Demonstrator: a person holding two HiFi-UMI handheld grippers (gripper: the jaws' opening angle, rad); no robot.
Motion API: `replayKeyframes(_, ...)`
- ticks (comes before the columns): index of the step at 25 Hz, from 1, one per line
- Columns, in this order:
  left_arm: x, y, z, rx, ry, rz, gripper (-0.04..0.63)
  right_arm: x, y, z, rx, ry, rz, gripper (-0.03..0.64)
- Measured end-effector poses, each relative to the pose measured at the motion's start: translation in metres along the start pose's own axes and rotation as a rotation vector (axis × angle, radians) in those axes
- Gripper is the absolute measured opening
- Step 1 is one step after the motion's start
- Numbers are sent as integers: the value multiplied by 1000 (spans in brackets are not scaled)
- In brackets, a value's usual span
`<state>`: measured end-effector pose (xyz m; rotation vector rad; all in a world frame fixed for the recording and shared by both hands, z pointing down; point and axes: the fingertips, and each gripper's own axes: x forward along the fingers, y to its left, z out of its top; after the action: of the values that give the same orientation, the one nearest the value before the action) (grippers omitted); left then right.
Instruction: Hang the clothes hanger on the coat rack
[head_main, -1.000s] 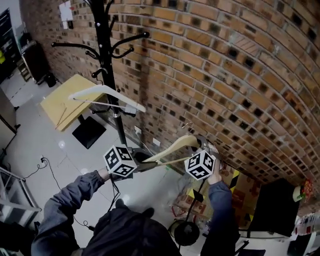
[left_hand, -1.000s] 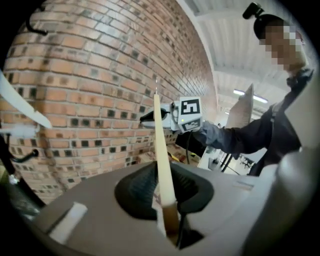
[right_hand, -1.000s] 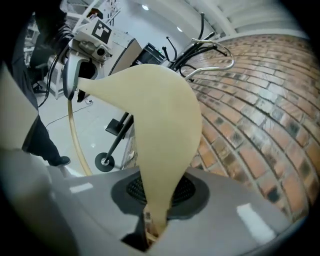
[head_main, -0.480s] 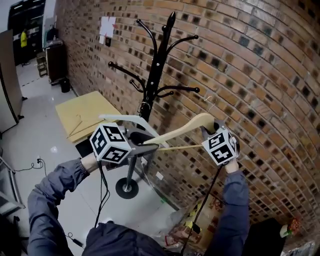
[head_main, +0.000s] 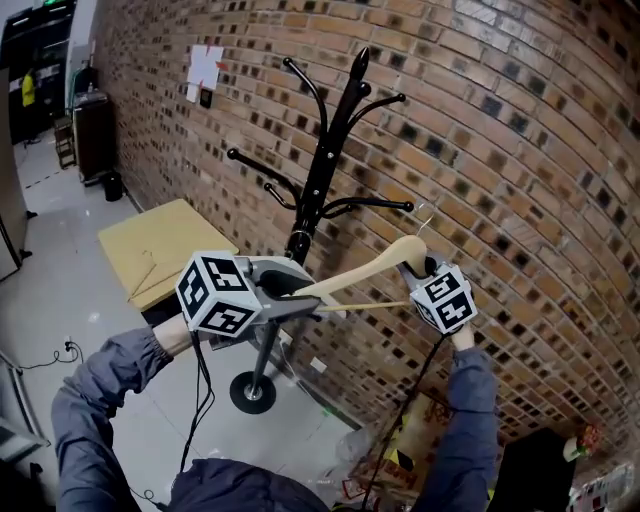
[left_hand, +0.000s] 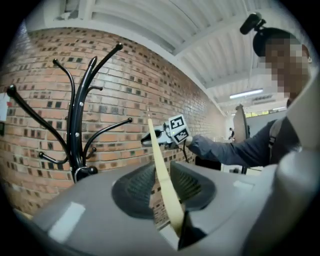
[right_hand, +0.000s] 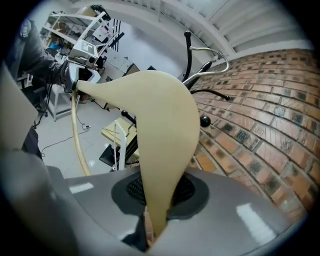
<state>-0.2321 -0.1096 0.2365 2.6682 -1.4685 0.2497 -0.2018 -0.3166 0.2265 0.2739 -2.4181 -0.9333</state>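
1. sleeves: both forearms in grey sleeves (head_main: 108, 385) reach up and forward, one gripper in each hand.
2. left gripper (head_main: 292, 298): released. the jaws have just been opening. the tip of one arm of the wooden hanger (head_main: 365, 272) lies between them, and brick shows through the gap beside it, so the pads are not clamping.
3. right gripper (head_main: 421, 268): clenched on the wooden hanger at its hook end, with the broad wooden shoulder rising straight out of the shut jaws.
4. hanger position: in the air between the two grippers, not on the rack. it slopes up from the left gripper to the right one, with the thin lower bar running beneath. the metal hook (right_hand: 220, 54) sticks up at the right gripper's end, close to the brick wall (head_main: 500, 120) and to the right of the rack's arms.
5. coat rack (head_main: 322, 175): black pole with curved arms, just beyond the left gripper. its round base (head_main: 252, 392) sits on the floor near the wall's foot.
6. white hanger (right_hand: 121, 143): already hanging low on the rack.
7. yellow board (head_main: 160, 240): lies flat beyond the rack, along the wall's bottom edge.
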Motion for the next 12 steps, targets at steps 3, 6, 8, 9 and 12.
replayKeyframes(3, 0, 9, -8, 31, 27, -17, 106, 9, 3, -15, 34, 16, 1, 44)
replayKeyframes(6, 5, 15, -12, 51, 36, -27, 109, 16, -2, -34, 53, 30, -5, 44)
replayKeyframes(8, 8, 20, -14, 40, 34, -27, 109, 22, -7, -51, 78, 43, -3, 44)
replayKeyframes(9, 9, 23, -15, 39, 37, -23, 109, 26, -10, -60, 94, 50, 4, 44)
replayKeyframes(12, 16, 33, -17, 37, 49, -2, 109, 43, -21, -83, 102, 79, 31, 44)
